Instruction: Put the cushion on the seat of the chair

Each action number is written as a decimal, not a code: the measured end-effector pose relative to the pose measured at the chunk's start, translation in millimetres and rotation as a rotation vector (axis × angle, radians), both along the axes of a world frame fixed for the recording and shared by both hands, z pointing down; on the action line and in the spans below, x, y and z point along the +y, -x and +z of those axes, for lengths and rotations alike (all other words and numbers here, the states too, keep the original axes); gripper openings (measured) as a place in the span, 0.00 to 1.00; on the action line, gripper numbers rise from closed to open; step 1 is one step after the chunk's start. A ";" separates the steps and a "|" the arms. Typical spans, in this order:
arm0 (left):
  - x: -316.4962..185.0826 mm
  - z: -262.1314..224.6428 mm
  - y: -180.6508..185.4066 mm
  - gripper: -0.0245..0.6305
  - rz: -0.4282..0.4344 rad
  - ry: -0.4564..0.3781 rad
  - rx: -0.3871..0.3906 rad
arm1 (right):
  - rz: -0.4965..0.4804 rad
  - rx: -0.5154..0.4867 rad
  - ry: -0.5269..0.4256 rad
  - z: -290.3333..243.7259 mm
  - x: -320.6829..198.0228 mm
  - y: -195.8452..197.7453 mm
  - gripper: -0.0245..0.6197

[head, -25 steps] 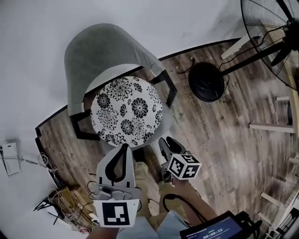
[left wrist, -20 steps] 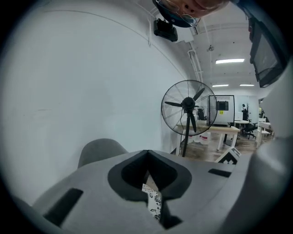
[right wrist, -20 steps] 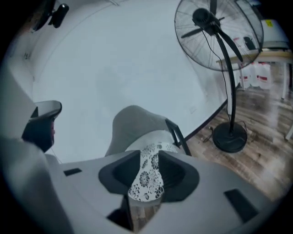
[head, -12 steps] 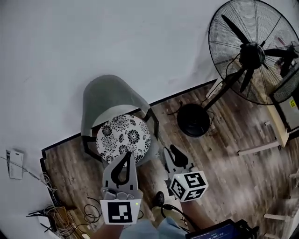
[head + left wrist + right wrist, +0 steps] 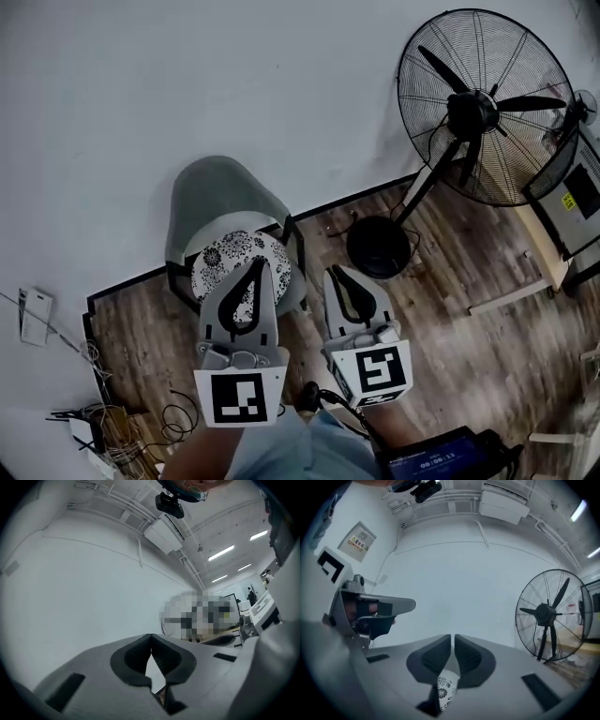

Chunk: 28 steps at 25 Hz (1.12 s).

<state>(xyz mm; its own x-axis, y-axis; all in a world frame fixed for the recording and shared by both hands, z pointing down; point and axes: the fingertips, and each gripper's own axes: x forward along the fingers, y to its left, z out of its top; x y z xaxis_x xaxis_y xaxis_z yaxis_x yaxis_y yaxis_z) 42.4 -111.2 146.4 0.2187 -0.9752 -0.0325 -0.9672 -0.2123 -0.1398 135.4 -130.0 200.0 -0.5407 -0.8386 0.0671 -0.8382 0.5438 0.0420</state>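
The round black-and-white floral cushion [image 5: 214, 262] lies on the seat of the grey chair [image 5: 220, 202], which stands against the white wall. Both grippers are held high above the floor in front of the chair, level and empty. In the head view my left gripper [image 5: 255, 265] overlaps the cushion, with its tips together; the left gripper view shows the same closed tips [image 5: 151, 637]. My right gripper [image 5: 335, 273] is beside it to the right. Its jaws are closing, with a thin gap [image 5: 453, 639] and nothing between them. A bit of cushion [image 5: 446, 686] shows far below.
A large black pedestal fan [image 5: 483, 108] stands right of the chair, its round base [image 5: 378, 247] on the wooden floor. Tangled cables [image 5: 103, 427] lie at the lower left, near a white box [image 5: 36, 314]. Wooden furniture [image 5: 553, 234] stands at the right edge.
Both grippers have risen away from the chair, which now looks smaller and farther below. The right gripper has rolled and its jaws have narrowed. The cushion stays on the seat.
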 end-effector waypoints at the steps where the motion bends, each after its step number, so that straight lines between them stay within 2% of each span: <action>1: 2.9 -4.0 -4.4 0.05 0.003 -0.010 -0.005 | 0.002 0.004 -0.010 -5.0 4.3 -2.1 0.07; 9: 14.1 -23.3 -26.5 0.05 0.023 -0.065 -0.043 | 0.047 -0.023 -0.068 -26.6 11.6 -26.2 0.05; 28: 5.7 -20.8 -50.3 0.05 0.061 -0.059 -0.050 | 0.070 -0.018 -0.092 -28.2 9.9 -45.8 0.05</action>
